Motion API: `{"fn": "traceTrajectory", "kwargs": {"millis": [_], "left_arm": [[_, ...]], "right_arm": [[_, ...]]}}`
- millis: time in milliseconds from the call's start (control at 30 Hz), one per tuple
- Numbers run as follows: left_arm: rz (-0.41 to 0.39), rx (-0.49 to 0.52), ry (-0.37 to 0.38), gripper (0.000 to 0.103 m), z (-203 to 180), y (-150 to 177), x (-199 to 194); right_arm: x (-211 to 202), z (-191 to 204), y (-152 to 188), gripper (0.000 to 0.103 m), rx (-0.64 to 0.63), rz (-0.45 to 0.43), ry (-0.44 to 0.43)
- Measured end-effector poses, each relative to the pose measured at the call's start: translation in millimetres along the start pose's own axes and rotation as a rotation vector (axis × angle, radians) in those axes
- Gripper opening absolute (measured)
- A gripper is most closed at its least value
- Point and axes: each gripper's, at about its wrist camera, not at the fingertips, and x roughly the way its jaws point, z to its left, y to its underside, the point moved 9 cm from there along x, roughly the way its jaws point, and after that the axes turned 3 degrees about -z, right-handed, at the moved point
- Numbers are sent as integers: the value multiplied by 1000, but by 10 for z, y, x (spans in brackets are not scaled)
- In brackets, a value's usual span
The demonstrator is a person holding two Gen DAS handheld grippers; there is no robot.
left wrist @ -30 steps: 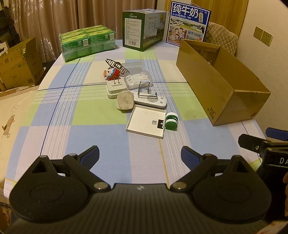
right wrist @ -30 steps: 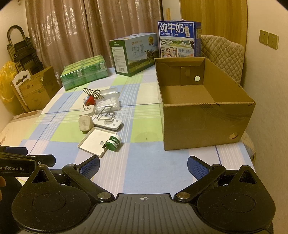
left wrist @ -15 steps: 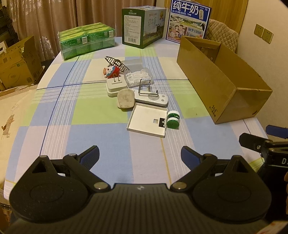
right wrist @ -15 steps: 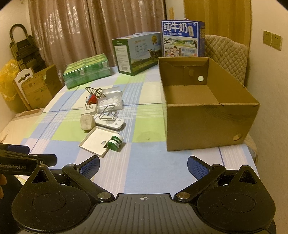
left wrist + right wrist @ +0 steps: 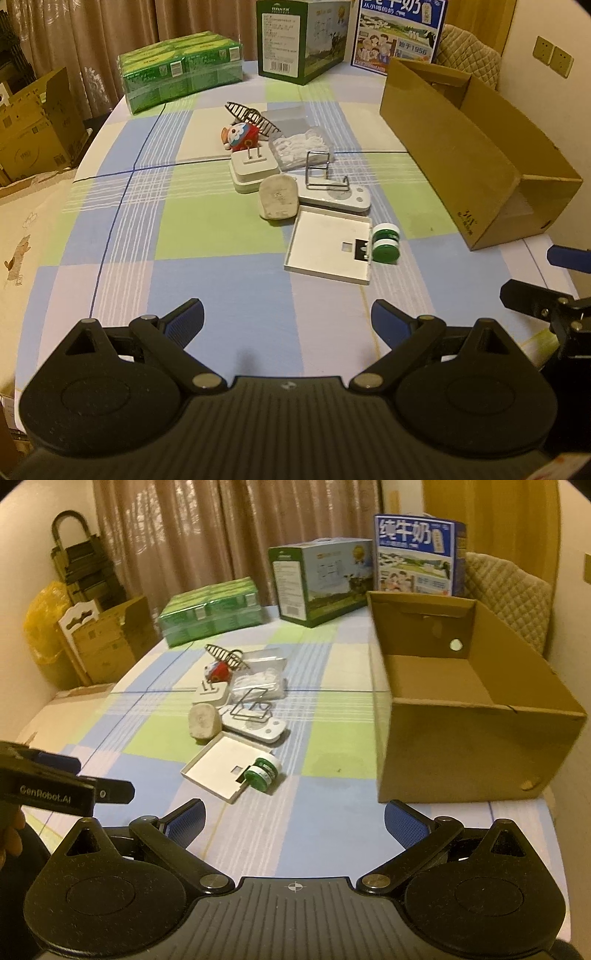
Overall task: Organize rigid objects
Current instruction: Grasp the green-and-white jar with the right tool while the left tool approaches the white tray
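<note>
Clutter sits mid-table beside the empty cardboard box [image 5: 461, 716]; both claws, left [image 5: 287, 316] and right [image 5: 293, 818], gape wide, holding nothing; the green jar [image 5: 263, 771] (light, hard, probably slippery) wants gripping across its sides.

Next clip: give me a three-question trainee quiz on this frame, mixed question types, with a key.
1. True or false: the cardboard box already holds some of the small items.
2. Multiple choice: the green jar lies against which thing? A) the red toy B) the square white tray C) the green packs
3. Fill in: both the left gripper and the right gripper are ____ and hold nothing.

Key
1. False; the part of its floor in view is bare.
2. B; it touches the tray's right edge.
3. open
</note>
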Motion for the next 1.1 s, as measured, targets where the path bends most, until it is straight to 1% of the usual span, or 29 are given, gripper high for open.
{"fn": "traceTrajectory", "kwargs": {"millis": [100,267,333,400,467,600,767,867,967,1000,1100], "left_arm": [[8,-9,10,95,42,-32,69],[9,-10,5,95,124,-113,194],[6,11,-8,95,146,-156,248],[-3,32,-22,95,167,-205,300],[-4,34,-19,95,196,-249,361],[-1,45,-13,95,254,-319,498],[7,52,-2,95,292,-360,670],[1,50,-4,95,298,-370,742],[5,43,2,95,295,-362,800],[12,43,6,95,288,-358,819],[16,49,30,95,247,-359,855]], "right_arm": [[99,38,-2,101,-20,12,-56],[314,108,-3,101,-107,46,-103],[390,141,-3,100,-146,43,-120],[495,168,-10,98,-181,33,-140],[635,193,5,88,-229,48,-154],[866,234,9,79,-321,62,-170],[1174,249,1,59,-426,84,-173],[1311,292,15,52,-489,94,-197],[1437,307,18,48,-534,101,-207],[1474,311,14,47,-543,105,-212],[1579,335,24,40,-579,119,-228]]}}
